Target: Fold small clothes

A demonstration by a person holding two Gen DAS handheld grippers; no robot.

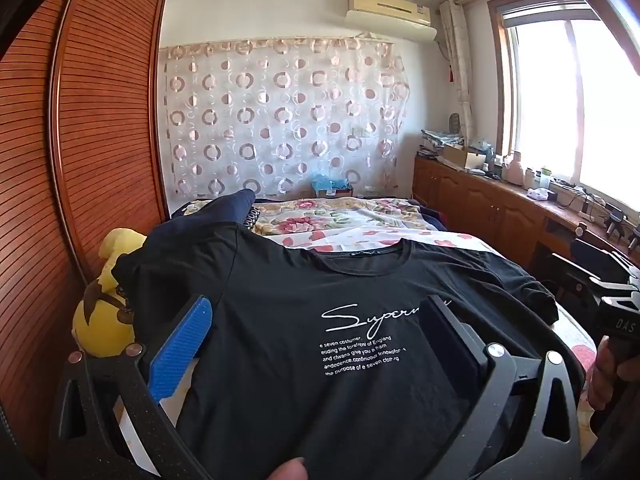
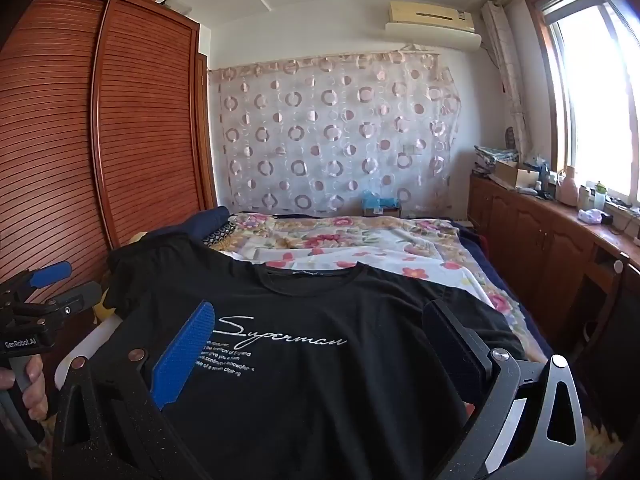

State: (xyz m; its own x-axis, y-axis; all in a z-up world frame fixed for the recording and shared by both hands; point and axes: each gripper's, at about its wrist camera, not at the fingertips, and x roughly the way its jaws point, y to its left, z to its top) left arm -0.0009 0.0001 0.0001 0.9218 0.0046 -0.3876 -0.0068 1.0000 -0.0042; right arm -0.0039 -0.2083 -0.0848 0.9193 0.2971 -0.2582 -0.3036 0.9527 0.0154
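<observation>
We hold 2 wide-open tongs over a black T-shirt spread on the bed

The black T-shirt (image 1: 280, 320) lies flat, print up, neck hole away from us – it fills the gap between the spread jaws of our left gripper (image 1: 316, 316) and likewise of our right gripper (image 2: 320, 320), neither pressing on it. Beyond the tongs' tips we see the floral bedspread (image 1: 360, 220); left of the left tongs sits a yellow plush toy (image 1: 104, 320), and a wooden wardrobe (image 2: 120, 120) stands further left.
</observation>
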